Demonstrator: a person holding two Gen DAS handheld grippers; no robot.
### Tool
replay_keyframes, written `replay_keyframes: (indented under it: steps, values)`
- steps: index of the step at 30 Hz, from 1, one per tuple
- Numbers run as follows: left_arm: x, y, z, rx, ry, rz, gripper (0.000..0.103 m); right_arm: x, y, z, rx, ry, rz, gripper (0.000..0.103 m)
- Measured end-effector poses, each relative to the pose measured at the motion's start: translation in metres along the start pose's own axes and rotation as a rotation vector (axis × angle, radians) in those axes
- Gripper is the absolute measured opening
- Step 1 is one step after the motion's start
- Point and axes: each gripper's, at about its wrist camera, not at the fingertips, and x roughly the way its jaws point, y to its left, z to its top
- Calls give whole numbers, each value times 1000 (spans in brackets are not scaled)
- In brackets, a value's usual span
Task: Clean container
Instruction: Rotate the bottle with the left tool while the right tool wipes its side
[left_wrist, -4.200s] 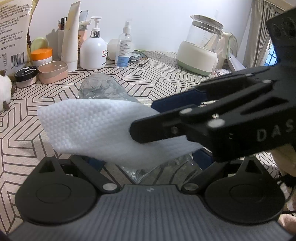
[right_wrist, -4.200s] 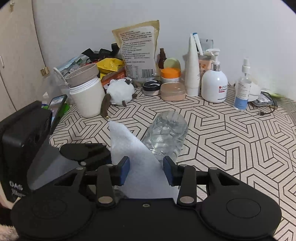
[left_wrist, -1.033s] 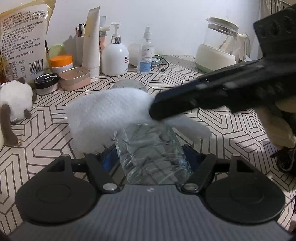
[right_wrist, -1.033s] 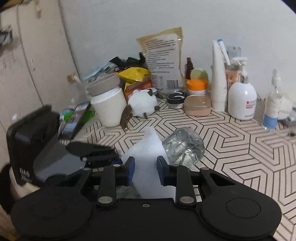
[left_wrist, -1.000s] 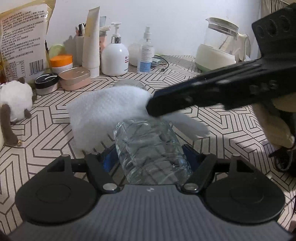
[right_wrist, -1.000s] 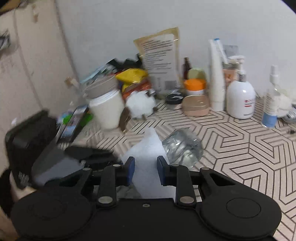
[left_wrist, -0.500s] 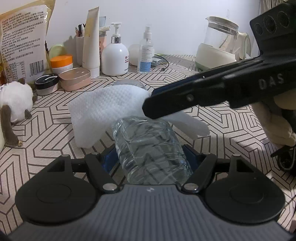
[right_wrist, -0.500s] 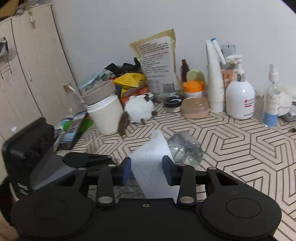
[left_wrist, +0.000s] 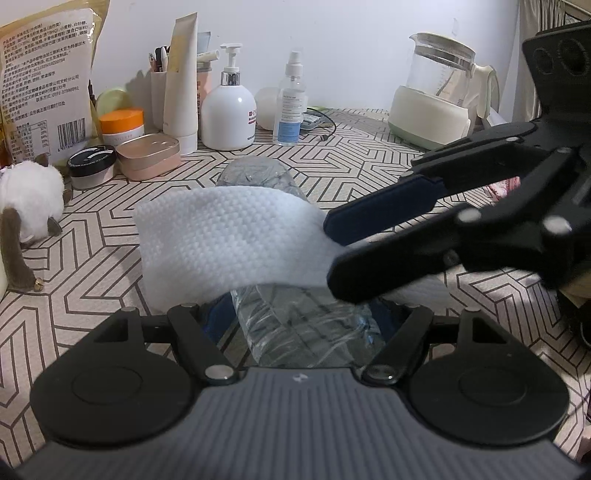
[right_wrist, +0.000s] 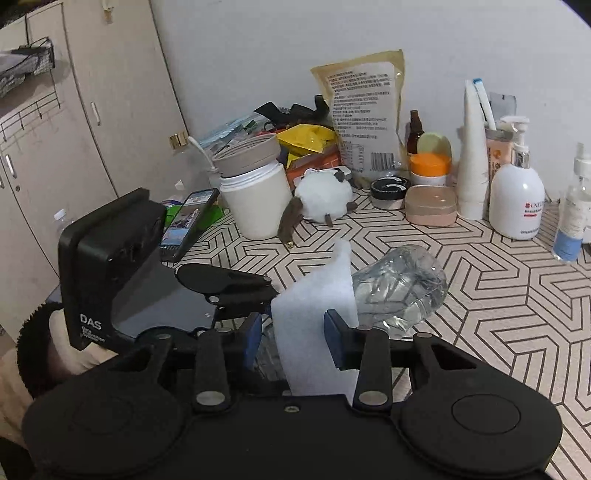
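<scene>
While the clear plastic container (left_wrist: 299, 325) lies on its side on the patterned counter (left_wrist: 369, 173), long axis running away from the left tool (left_wrist: 295, 321), that tool clamps its near end. The right tool (right_wrist: 292, 334), jaws just narrowing, stands parted around a white wipe (left_wrist: 229, 240) draped over the container.

"DAS" stands on the left gripper's black housing (right_wrist: 110, 273).

Bottle (left_wrist: 295, 325): clear, glossy, crinkled plastic; wipe (left_wrist: 229, 243): white, matt, dimpled cloth; grippers: matt black plastic; tabletop (left_wrist: 92, 266): smooth, geometric print.
</scene>
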Motion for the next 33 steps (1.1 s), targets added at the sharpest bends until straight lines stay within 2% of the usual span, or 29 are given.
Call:
replay_keyframes:
  steps: [6, 8, 11, 12, 13, 17, 19, 22, 27, 30, 33]
  values:
    - [0, 1, 1, -7, -2, -8, 74, -1, -17, 2, 78, 0, 23, 40]
    - [0, 1, 1, -5, -2, -8, 75, 1, -19, 1, 73, -2, -7, 37]
    - [1, 1, 1, 3, -1, -6, 75, 1, -26, 3, 121, -17, 0, 37]
    - [0, 1, 1, 2, -1, -7, 75, 2, -28, 3, 119, -16, -26, 37]
    - [0, 1, 1, 0, 0, -8, 75, 4, -29, 3, 118, -17, -49, 38]
    - [-1, 1, 1, -1, -1, -12, 75, 4, -34, 2, 142, -29, -50, 38]
    - [-1, 1, 1, -3, -1, -14, 75, 4, -34, 1, 143, -29, -49, 42]
    - [-1, 2, 1, -5, -1, -19, 76, 3, -35, -1, 161, -16, -16, 44]
    - [-1, 5, 2, -17, -4, -37, 77, 2, -27, -1, 132, -3, -19, 44]
    - [-1, 5, 2, -19, -4, -39, 77, 0, -22, -2, 121, 20, 21, 45]
    - [0, 6, 2, -20, -3, -39, 77, -1, -17, -2, 84, 22, 3, 45]
